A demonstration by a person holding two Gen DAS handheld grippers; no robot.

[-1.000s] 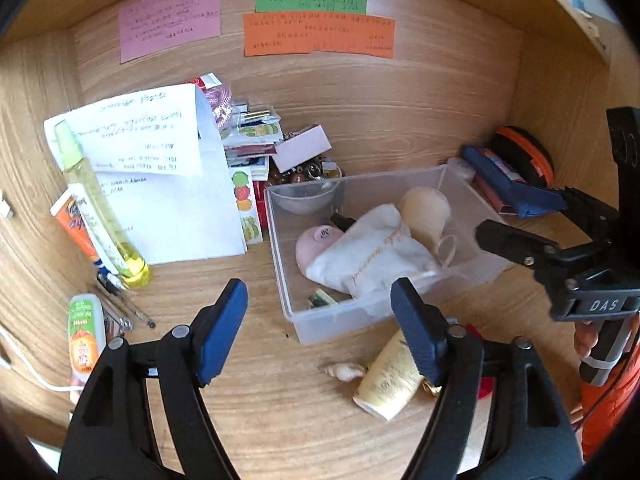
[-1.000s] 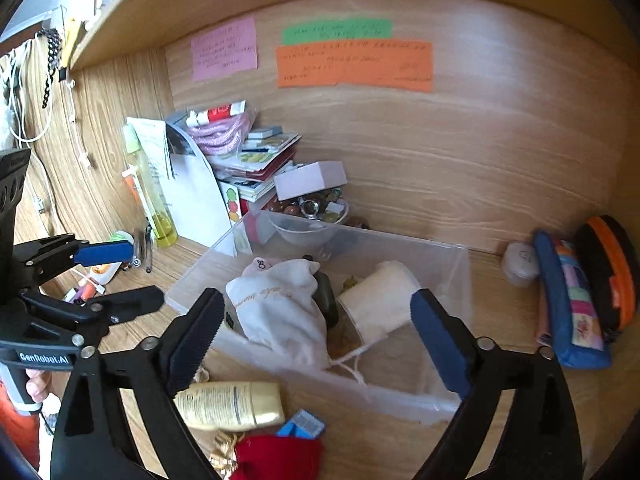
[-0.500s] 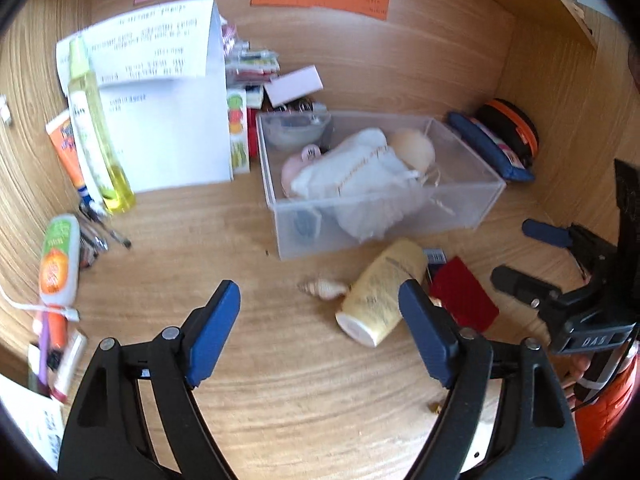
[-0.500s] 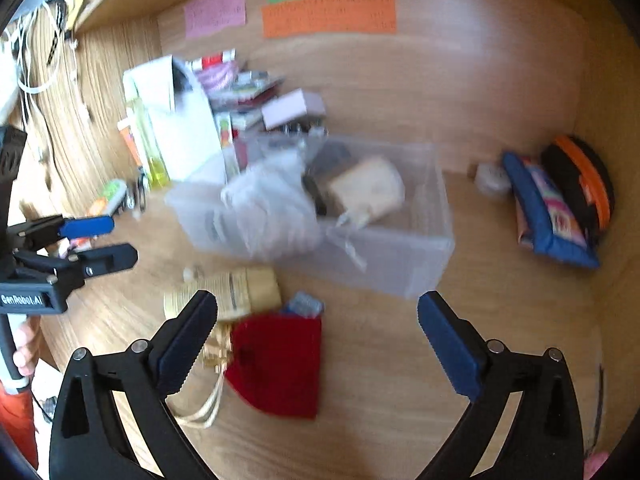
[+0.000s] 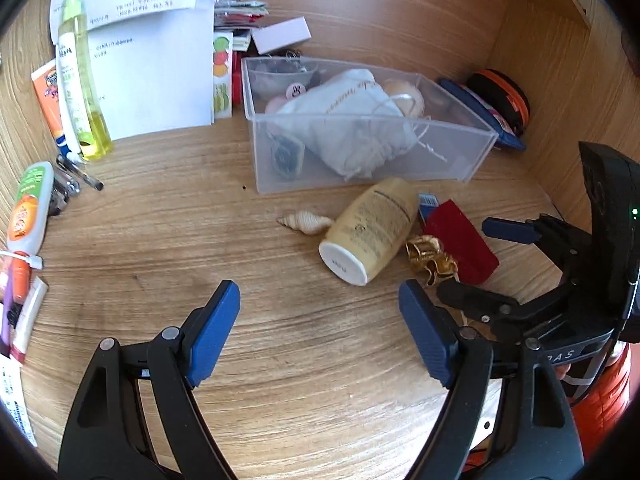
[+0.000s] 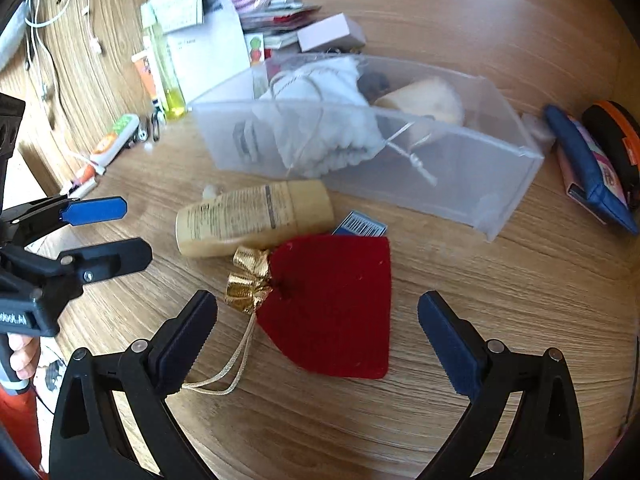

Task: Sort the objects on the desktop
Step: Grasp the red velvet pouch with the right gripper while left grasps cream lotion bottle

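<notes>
Left gripper over bare desk, fingers spread, nothing between. Right gripper low over red pouch, fingers spread wide to either side of it, not touching. Pouch flat on desk, gold bow at its neck, gold cord trailing toward the left finger. Cream bottle on its side just beyond the pouch, touching the bow; small blue packet wedged between bottle and pouch. Seashell just beside the bottle's far side. Clear bin behind these, holding white drawstring bag and a beige bag. Yellow bottle and tubes along the left wall, papers leaning behind, blue case near the bin's right end.
</notes>
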